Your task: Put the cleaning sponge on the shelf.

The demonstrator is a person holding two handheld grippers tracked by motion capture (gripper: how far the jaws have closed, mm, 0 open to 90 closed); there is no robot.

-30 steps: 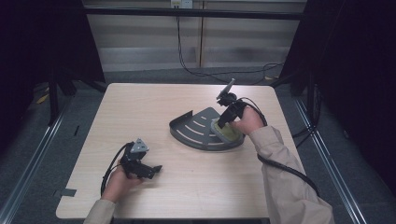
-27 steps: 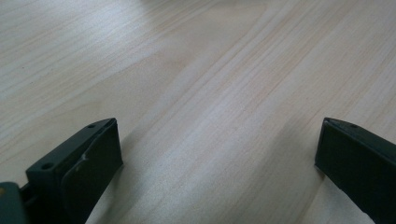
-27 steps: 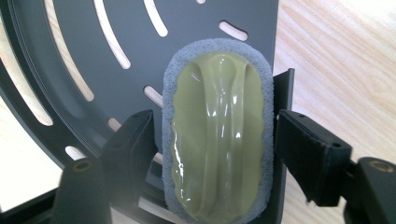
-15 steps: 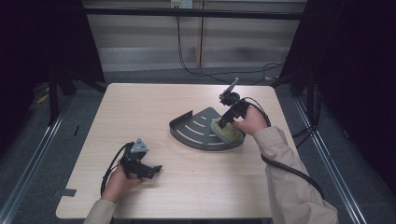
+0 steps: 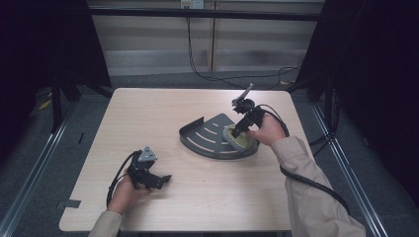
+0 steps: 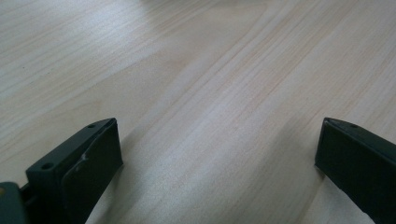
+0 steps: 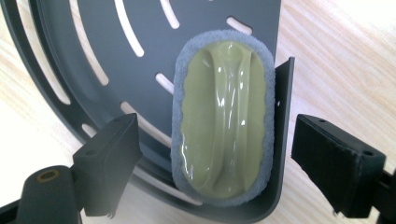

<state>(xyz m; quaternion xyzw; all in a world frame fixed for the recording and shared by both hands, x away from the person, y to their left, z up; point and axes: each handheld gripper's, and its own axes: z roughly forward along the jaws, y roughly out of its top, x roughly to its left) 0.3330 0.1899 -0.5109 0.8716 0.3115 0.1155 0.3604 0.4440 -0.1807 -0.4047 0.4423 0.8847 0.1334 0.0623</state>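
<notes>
A dark grey fan-shaped tray (image 5: 205, 139) with curved slots lies right of the table's middle. In its right corner rests an olive-green scrubber (image 5: 243, 142) with a grey pad around its edge; it lies against the tray's side wall (image 7: 281, 140). My right gripper (image 5: 236, 132) hovers just above the scrubber (image 7: 222, 116), tilted down at it. That gripper (image 7: 215, 161) is open, one jaw on each side of the scrubber, touching nothing. My left gripper (image 5: 164, 178) rests low near the front left of the table, open over bare wood (image 6: 217, 149).
The light wooden table (image 5: 148, 118) stands between metal rails on a grey floor. A black cable (image 5: 306, 180) trails from the right gripper along the sleeve. More cables run across the floor behind the table's far edge.
The right hand has shifted slightly and come a little lower over the scrubber. The left hand and its gripper have stayed where they were.
</notes>
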